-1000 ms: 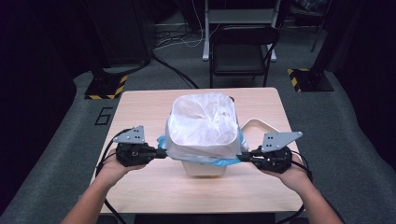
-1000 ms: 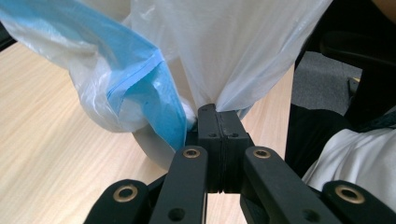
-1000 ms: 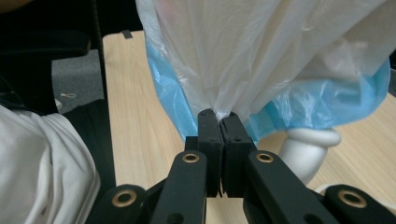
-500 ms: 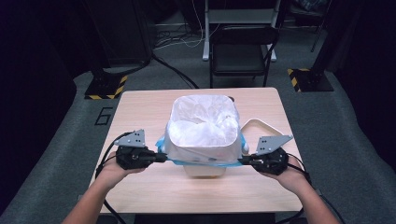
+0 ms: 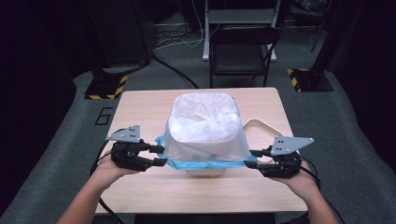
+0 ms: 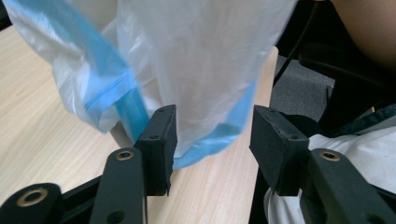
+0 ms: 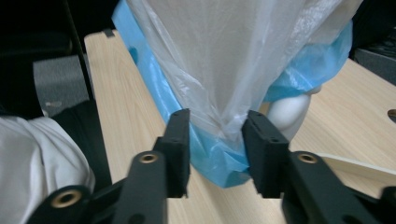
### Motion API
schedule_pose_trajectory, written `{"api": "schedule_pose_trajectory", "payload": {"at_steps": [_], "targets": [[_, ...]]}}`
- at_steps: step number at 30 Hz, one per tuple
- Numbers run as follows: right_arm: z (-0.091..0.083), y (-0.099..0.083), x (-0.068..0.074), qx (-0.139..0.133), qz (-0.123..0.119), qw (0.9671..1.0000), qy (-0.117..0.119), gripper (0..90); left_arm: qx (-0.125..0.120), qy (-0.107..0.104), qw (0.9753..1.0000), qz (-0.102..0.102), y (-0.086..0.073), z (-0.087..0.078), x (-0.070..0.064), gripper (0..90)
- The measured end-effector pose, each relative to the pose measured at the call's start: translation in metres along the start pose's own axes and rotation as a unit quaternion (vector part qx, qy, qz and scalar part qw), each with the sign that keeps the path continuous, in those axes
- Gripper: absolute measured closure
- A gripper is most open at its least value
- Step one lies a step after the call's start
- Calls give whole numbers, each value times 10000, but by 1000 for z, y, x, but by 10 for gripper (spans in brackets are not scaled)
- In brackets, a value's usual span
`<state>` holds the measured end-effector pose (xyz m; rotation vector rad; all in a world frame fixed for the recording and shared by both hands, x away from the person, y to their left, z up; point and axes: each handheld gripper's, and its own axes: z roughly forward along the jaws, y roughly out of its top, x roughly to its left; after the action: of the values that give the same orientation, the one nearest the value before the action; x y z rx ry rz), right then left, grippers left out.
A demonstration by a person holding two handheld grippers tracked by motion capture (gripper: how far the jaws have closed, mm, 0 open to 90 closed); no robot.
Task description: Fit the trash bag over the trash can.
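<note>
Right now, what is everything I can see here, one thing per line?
Bin: one, pale, middle of the table, mostly under the bag.
Plastic bag: one, clear white with blue hem, pulled over the bin.
Tray: one, cream, right of the bin.
Table: one, light wood.
Chair: one, black, behind the table.
Left tool: black, open, jaws either side of the bag's hem.
Right tool: black, jaws around the hem; grip unclear.

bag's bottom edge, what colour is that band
Blue, on a clear whitish bag; the band shows best in the right gripper view.
</note>
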<state>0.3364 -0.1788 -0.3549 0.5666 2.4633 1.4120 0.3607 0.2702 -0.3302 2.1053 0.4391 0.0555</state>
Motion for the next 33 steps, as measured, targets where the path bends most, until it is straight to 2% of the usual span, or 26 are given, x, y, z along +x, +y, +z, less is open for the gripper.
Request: {"api": "schedule_pose_trajectory", "payload": {"at_steps": [1, 4, 5, 8, 12, 14, 18, 24, 25, 26, 27, 28, 29, 30, 33], "targets": [[-7, 1, 1, -98, 49, 9999, -51, 562, -18, 62, 10000, 36, 4, -5, -3, 475], [-13, 4, 1, -126, 68, 9999, -51, 538, -63, 137, 9998, 104, 8, -11, -5, 458], [-16, 6, 1, -145, 82, 9999, -19, 516, -114, 228, 9996, 141, 11, -14, -6, 443], [-20, 7, 3, -183, 114, 9997, 104, 495, -166, 304, 9993, 121, 14, -17, -5, 427], [-21, 3, 6, -17, 109, 9998, 148, 480, -207, 406, 9989, 94, 22, -22, -1, 422], [-23, 0, 6, 23, 127, 9999, 36, 464, -230, 449, 9987, 95, 26, -23, 1, 422], [-31, 2, 6, -90, 159, 9998, -8, 463, -273, 482, 9984, 108, 33, -24, 3, 422], [-45, 4, 1, -238, 381, 9989, -161, 456, -270, 572, 9980, 92, 42, -23, 8, 410], [-48, 4, -2, -240, 428, 9982, -351, 456, -264, 574, 9979, 114, 44, -23, 9, 410], [-48, 4, -2, -240, 428, 9982, -351, 456, -264, 574, 9979, 114, 44, -23, 9, 409], [-47, 7, -6, -79, 448, 9962, -740, 456, -274, 567, 9980, 97, 45, -23, 9, 408], [-47, 7, -6, -79, 448, 9962, -740, 456, -298, 564, 9979, 81, 44, -22, 9, 408], [-43, 13, -11, 100, 469, 9933, -1053, 451, -369, 598, 9975, 66, 43, -22, 9, 408], [-43, 13, -11, 100, 469, 9933, -1053, 451, -369, 598, 9975, 66, 43, -22, 9, 408], [-31, 18, -24, 246, 586, 9899, -1266, 439, -592, 531, 9968, 4, 37, -21, 10, 409]]}}
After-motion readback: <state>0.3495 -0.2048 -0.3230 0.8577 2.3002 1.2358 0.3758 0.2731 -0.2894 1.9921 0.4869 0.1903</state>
